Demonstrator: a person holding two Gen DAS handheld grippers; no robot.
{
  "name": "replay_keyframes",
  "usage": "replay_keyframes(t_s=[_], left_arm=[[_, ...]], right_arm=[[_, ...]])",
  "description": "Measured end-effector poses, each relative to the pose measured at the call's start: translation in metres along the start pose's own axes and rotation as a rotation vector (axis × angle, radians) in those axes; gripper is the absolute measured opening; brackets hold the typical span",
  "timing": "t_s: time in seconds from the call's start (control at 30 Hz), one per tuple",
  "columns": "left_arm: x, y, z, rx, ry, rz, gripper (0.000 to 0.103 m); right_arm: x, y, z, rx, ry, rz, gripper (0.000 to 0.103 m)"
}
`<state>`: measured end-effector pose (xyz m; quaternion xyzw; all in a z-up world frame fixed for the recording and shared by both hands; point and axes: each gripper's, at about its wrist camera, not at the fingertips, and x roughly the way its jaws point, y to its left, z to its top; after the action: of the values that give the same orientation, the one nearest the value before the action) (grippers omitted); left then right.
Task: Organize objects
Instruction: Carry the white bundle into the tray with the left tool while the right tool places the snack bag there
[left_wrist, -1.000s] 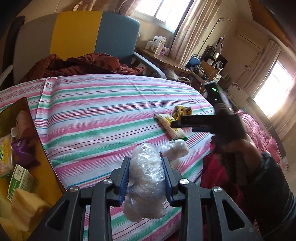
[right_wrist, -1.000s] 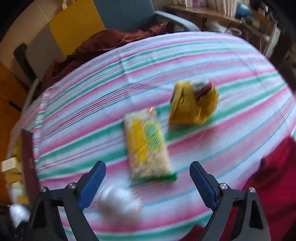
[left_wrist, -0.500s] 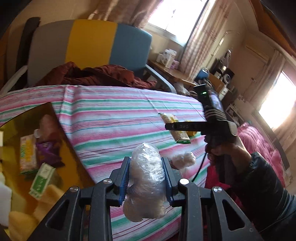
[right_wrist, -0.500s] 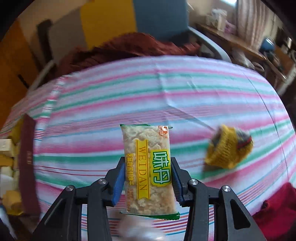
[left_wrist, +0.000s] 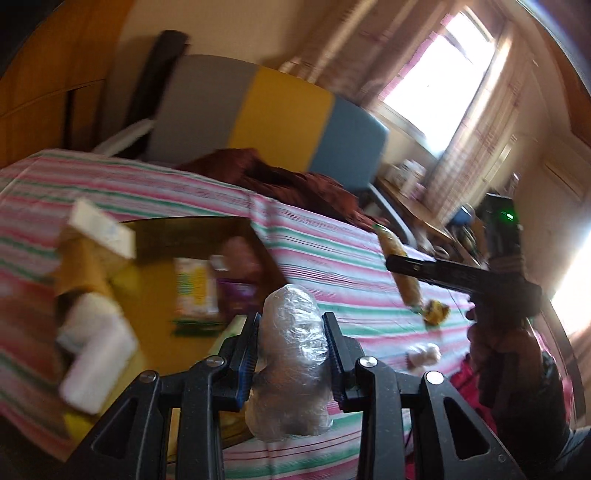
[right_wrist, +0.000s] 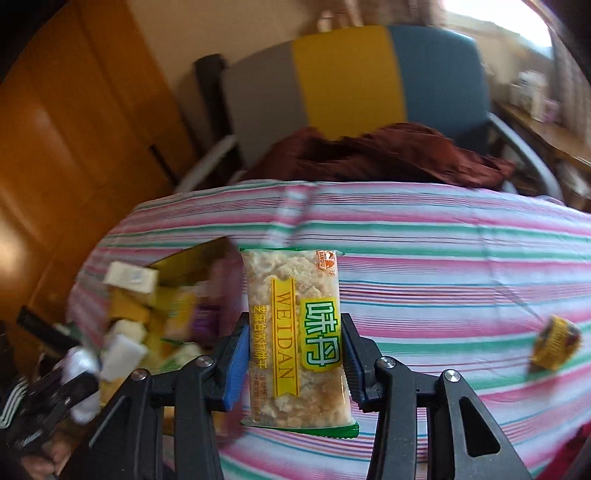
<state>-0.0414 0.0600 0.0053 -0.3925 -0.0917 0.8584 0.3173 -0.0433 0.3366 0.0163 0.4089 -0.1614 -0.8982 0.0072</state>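
In the left wrist view, the left gripper (left_wrist: 291, 341) is clamped on a lumpy bundle wrapped in clear crinkled plastic film (left_wrist: 290, 369), its 2 blue pads pressing the bundle's sides; the bundle stands upright between the black fingers and hangs out below them. Just beyond and to the left lies an open yellow box (left_wrist: 155, 295) holding blurred packets, white blocks and a purple pack. The box rests on a bed covered in a pink, green and white striped sheet (left_wrist: 332, 258). Farther right on the sheet lie a small white plastic-wrapped lump (left_wrist: 423, 354) and a small yellow crumpled wrapper (left_wrist: 436, 310), slightly apart. Above them, at the right, a hand (left_wrist: 498, 332) holds the right gripper (left_wrist: 400, 266), seen side-on.

In the right wrist view, that right gripper (right_wrist: 293, 354) is closed on a clear rectangular snack packet with a yellow band and green label (right_wrist: 295, 332), held upright with its blue pads against the 2 long edges. The left gripper shows blurred at the near left edge, the yellow box (right_wrist: 184, 266) beyond it. The yellow wrapper (right_wrist: 556, 343) sits on the sheet (right_wrist: 443, 258) at the right.

At the far edge of the bed lies a heap of dark red cloth (right_wrist: 369, 155), and behind it stands a chair with a grey, yellow and blue back (right_wrist: 343, 74).
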Motion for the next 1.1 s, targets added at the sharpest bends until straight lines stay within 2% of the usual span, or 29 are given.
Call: replay_keyframes(t_s=[0.13,0.3,0.53,0.63,0.7,0.77,0.83,0.97,1.03,1.1], left_arm=[[-0.017,0.034,-0.005,-0.068,-0.03,0.059,0.033],[-0.023,0.06,-0.012,-0.138,-0.036,0.085,0.033],[-0.01,0.064,-0.008,-0.137,-0.034,0.1,0.033],[-0.001,0.066,-0.005,-0.133,-0.024,0.129,0.038],[0.007,0.07,-0.002,-0.144,-0.013,0.154,0.045],[0.012,0.075,-0.001,-0.171,-0.002,0.162,0.049],[0.015,0.077,-0.002,-0.174,0.008,0.167,0.049],[0.013,0.078,-0.007,-0.165,0.012,0.196,0.049],[0.01,0.077,-0.01,-0.157,0.008,0.221,0.049],[0.008,0.074,-0.013,-0.142,0.007,0.25,0.049]], right_arm=[[0.02,0.046,0.001,-0.056,0.04,0.082,0.046],[0.053,0.087,0.002,-0.115,0.084,0.121,0.046],[0.087,0.121,0.007,-0.176,0.13,0.113,0.046],[0.099,0.125,0.012,-0.166,0.138,0.106,0.046],[0.106,0.123,0.018,-0.133,0.131,0.11,0.05],[0.11,0.12,0.02,-0.113,0.129,0.117,0.058],[0.109,0.121,0.018,-0.115,0.124,0.109,0.064],[0.105,0.118,0.006,-0.124,0.135,0.107,0.066],[0.102,0.117,-0.001,-0.116,0.141,0.107,0.077],[0.098,0.116,-0.007,-0.118,0.132,0.1,0.081]])
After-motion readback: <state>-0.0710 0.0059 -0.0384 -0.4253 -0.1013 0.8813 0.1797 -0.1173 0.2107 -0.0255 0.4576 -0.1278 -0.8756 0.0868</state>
